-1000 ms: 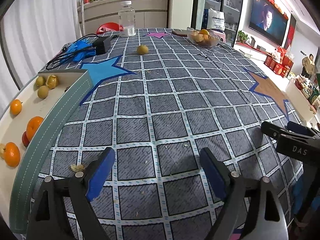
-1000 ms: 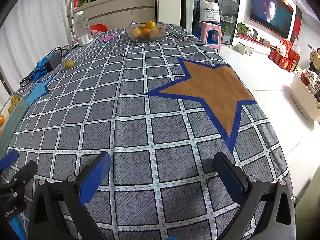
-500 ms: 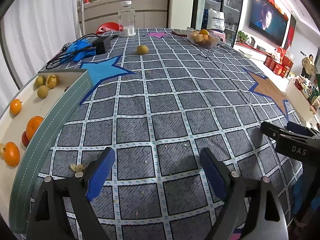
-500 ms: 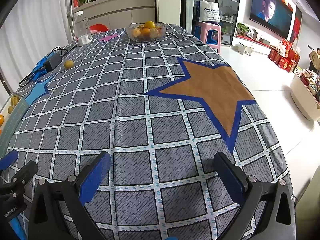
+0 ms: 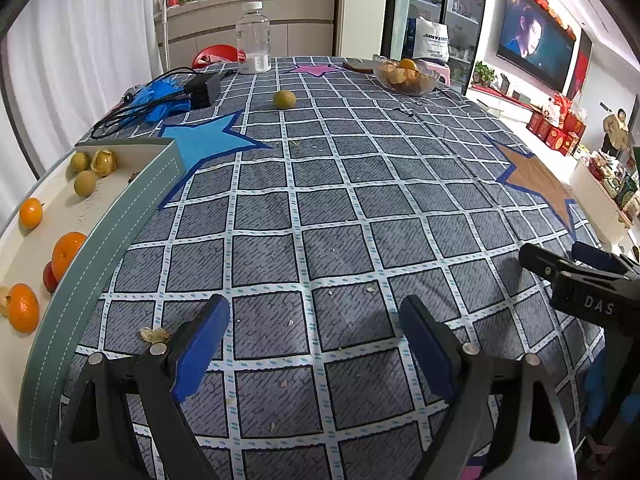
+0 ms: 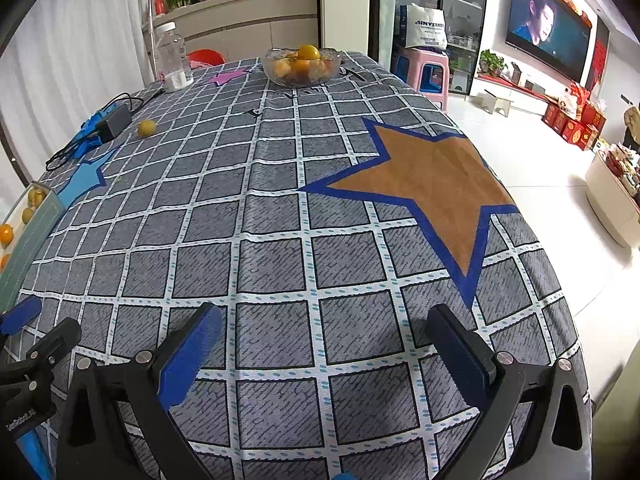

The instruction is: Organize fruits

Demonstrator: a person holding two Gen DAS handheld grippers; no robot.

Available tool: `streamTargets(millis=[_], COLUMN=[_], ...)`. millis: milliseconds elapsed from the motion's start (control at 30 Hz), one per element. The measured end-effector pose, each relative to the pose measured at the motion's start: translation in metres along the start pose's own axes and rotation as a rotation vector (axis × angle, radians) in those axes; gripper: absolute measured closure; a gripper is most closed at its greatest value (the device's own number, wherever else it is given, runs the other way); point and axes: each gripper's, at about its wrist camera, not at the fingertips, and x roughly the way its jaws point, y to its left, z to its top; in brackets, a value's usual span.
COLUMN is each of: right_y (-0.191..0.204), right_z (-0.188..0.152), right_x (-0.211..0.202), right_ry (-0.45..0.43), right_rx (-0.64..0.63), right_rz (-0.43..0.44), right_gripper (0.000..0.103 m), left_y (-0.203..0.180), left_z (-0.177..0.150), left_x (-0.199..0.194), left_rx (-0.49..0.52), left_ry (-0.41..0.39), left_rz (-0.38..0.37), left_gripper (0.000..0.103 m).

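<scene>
Living-room clutter rings the scene: a television [image 5: 536,44] glows on the far wall, white curtains hang along the left side, and a long table fills the middle under a grey checked cloth [image 5: 320,208] printed with stars. At the table's far end a glass bowl [image 6: 301,67] holds a heap of orange and yellow fruit, and a clear plastic bottle [image 5: 253,38] stands upright toward the far left corner. One small yellow-green fruit [image 5: 284,100] lies alone on the cloth, near that far end and just beside a black power adapter [image 5: 202,89] whose cable trails over some blue gloves [image 5: 160,98].

Along the table's left edge sits a shallow tray [image 5: 104,240] with a grey-green rim. Inside it, well spread out, are three oranges [image 5: 66,254], two small yellow-green fruits and a papery-husked one toward its far corner, plus something red half hidden behind the nearest rim. A scrap of dry husk [image 5: 154,335] lies on the cloth just outside the tray.

Both tools hover over the near edge of the table, angled down at bare cloth. The left gripper [image 5: 316,332] is spread wide, nothing between its blue pads [image 5: 200,350]. The right gripper [image 6: 326,340] is likewise released and empty, and the two hang side by side, each just visible at the edge of the other's view.
</scene>
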Motion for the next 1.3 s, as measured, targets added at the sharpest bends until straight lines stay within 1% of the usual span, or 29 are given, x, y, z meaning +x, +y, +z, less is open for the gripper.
streamTargets(millis=[233,367,833,933,1267,1300], right_y=[0.0020,0.0010,0.0014,0.0015,0.0022,0.0022], right_z=[-0.0006,0.0006,0.0012,0.0013,0.0013,0.0014], right_x=[-0.0019,0.0008,0.0022,0.0023,0.0029,0.0029], right_ry=[-0.007,0.006,0.011,0.011,0.012,0.012], right_rx=[-0.006,0.002,0.000,0.000,-0.001,-0.001], right_rz=[0.004,0.008,0.003,0.003,0.002,0.002], right_gripper=[0.000,0.000,0.000,0.000,0.000,0.000], left_y=[0.0001,0.0000,-0.0003,0.0003,0.0008,0.0009], left_z=[-0.0002,-0.0001,-0.0003,-0.0003,0.0003,0.0008], left_x=[0.0002,0.0002,-0.0001,0.0008,0.0023,0.0029], left_rx=[0.000,0.002,0.004,0.000,0.011,0.012], left_ry=[-0.001,0.000,0.001,0.008,0.023,0.028], left_rz=[0.000,0.002,0.003,0.007,0.013,0.012], left_gripper=[0.014,0.014,0.013,0.010,0.008,0.001])
